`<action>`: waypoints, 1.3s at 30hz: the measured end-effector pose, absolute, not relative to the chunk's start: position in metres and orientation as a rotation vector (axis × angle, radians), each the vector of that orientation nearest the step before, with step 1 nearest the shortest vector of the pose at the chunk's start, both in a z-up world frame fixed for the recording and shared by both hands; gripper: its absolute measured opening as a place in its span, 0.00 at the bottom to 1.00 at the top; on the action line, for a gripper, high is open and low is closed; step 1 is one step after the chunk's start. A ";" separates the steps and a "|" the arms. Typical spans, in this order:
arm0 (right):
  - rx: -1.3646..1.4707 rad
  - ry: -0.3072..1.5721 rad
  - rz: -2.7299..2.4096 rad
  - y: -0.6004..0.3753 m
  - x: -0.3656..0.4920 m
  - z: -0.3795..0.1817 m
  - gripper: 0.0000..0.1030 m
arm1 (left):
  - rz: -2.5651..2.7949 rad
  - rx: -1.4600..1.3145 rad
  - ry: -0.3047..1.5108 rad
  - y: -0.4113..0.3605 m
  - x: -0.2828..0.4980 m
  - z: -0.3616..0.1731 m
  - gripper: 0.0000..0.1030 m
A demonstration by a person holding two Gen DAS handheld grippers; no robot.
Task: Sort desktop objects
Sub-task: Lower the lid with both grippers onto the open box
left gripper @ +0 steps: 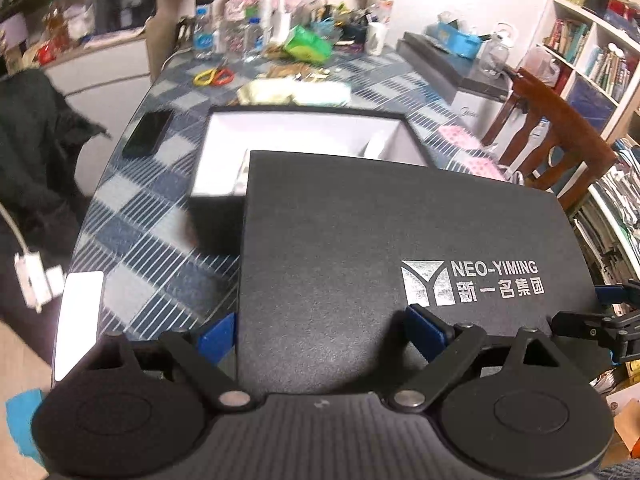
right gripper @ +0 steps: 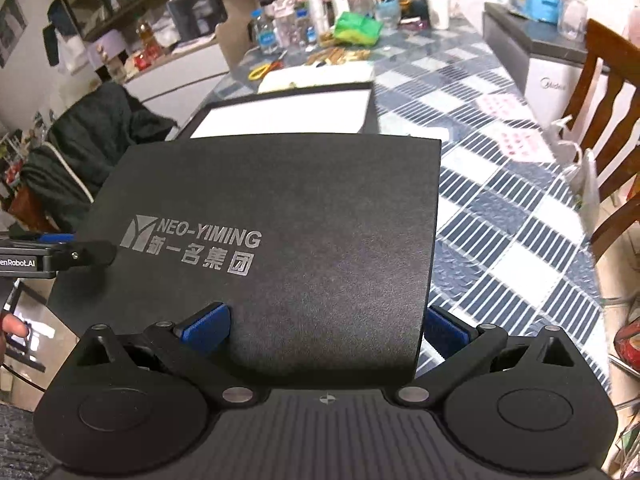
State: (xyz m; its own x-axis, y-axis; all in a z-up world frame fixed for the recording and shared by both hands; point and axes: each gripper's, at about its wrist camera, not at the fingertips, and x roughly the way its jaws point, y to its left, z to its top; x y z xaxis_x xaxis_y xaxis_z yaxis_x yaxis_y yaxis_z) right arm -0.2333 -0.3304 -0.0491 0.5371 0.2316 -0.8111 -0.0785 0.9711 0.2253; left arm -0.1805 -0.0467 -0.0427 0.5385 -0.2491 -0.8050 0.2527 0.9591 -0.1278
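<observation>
While both grippers carry the black lid above the desk, the left gripper and right gripper each clamp a near corner. Closing the open box seems the step in hand; next, the lid needs squaring over it and lowering evenly.

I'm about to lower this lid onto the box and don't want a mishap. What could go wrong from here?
1. The black lid sits off to one side of the open box; lowered so, it may catch a wall.
2. The left gripper and right gripper hold only the near edge, so the far end could sag or slip.
</observation>
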 end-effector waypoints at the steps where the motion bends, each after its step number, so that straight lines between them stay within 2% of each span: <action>1: 0.172 0.981 0.181 -0.337 -0.231 -0.047 1.00 | -0.302 0.009 0.949 -0.054 -0.178 -0.040 1.00; 24: 0.189 0.882 0.149 -0.491 -0.125 -0.029 1.00 | -0.330 0.058 0.845 -0.206 -0.067 -0.006 1.00; 39: 0.184 0.907 0.148 -0.489 -0.071 -0.041 1.00 | -0.325 0.071 0.857 -0.210 -0.015 -0.015 1.00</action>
